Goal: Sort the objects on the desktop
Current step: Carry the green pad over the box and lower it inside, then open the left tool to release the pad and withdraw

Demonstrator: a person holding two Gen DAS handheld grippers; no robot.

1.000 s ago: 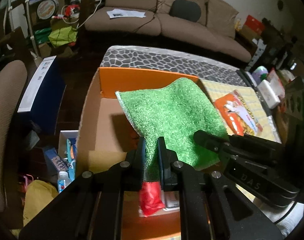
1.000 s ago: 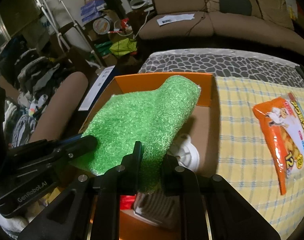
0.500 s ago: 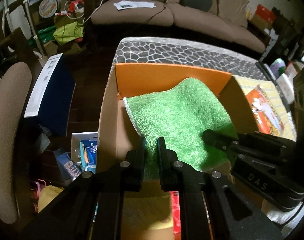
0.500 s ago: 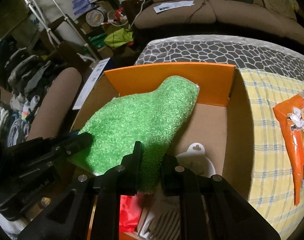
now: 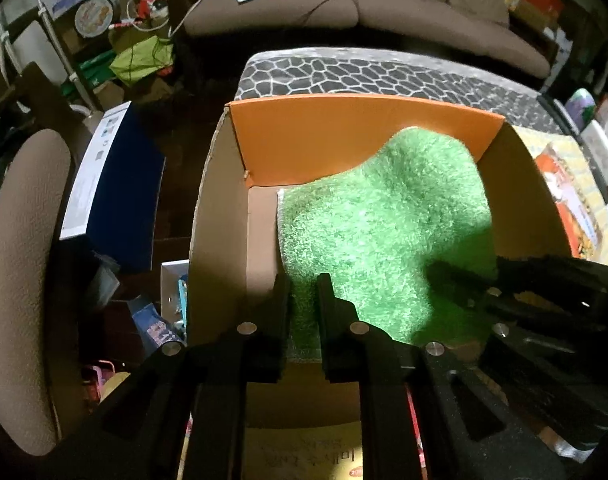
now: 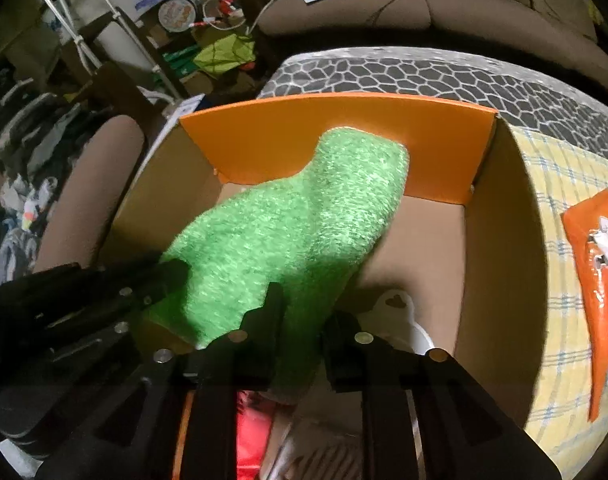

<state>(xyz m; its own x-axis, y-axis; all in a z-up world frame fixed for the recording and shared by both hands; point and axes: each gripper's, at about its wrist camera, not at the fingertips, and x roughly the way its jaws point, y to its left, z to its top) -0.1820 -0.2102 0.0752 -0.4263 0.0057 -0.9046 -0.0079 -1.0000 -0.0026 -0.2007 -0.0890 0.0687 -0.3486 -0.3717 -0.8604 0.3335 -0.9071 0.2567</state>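
A fuzzy green cloth (image 5: 384,224) hangs spread inside an open cardboard box (image 5: 219,208) with an orange far wall (image 6: 344,136). My left gripper (image 5: 304,292) is shut on the cloth's near left edge. My right gripper (image 6: 299,304) is shut on the cloth's (image 6: 287,232) near right edge. Each gripper shows in the other's view, the right one (image 5: 544,292) and the left one (image 6: 95,292). A white plastic item (image 6: 400,316) and something red (image 6: 251,432) lie in the box under the cloth.
An orange snack bag (image 6: 596,280) lies on the yellow checked cloth (image 6: 556,320) right of the box. A blue and white carton (image 5: 115,180) and a brown chair (image 5: 23,280) stand left. A brown sofa (image 5: 344,4) is behind.
Both grippers have carried the green cloth forward and down into the box. The box walls now surround the cloth, and the snack bag has slid to the right edge of view.
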